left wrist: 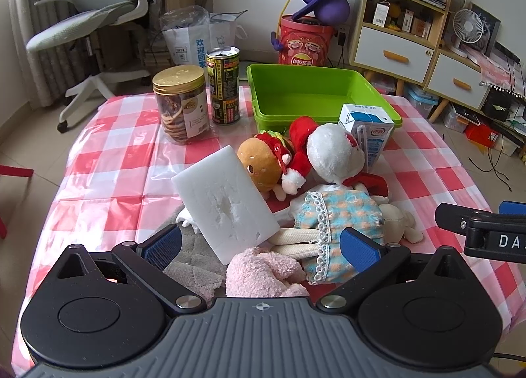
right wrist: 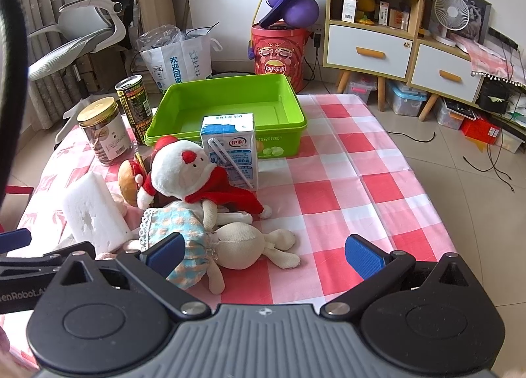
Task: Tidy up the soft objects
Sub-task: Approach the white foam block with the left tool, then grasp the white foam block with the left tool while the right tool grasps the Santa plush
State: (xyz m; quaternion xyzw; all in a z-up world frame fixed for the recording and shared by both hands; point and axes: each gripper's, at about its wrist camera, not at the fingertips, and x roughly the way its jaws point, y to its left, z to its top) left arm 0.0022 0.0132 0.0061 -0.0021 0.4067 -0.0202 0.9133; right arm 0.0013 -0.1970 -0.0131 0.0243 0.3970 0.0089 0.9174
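A pile of soft things lies on the checked table: a white foam block (left wrist: pixel 227 203), a hamburger plush (left wrist: pixel 263 161), a white doll with a red scarf (left wrist: pixel 332 151), a cloth rabbit doll in a blue dress (left wrist: pixel 338 213), a pink fluffy toy (left wrist: pixel 263 274) and a grey quilted cloth (left wrist: pixel 194 259). My left gripper (left wrist: pixel 261 245) is open just before the pink toy and foam block. My right gripper (right wrist: pixel 263 251) is open over the rabbit doll's head (right wrist: pixel 243 246). An empty green bin (left wrist: pixel 312 92) stands behind the pile.
A milk carton (right wrist: pixel 230 148) stands against the green bin (right wrist: pixel 227 108). A gold-lidded cookie jar (left wrist: pixel 180 102) and a tall can (left wrist: pixel 225 85) stand at the back left. Beyond the table are an office chair (left wrist: pixel 95 16), a red snack bucket (left wrist: pixel 305 39) and shelves (left wrist: pixel 404 16).
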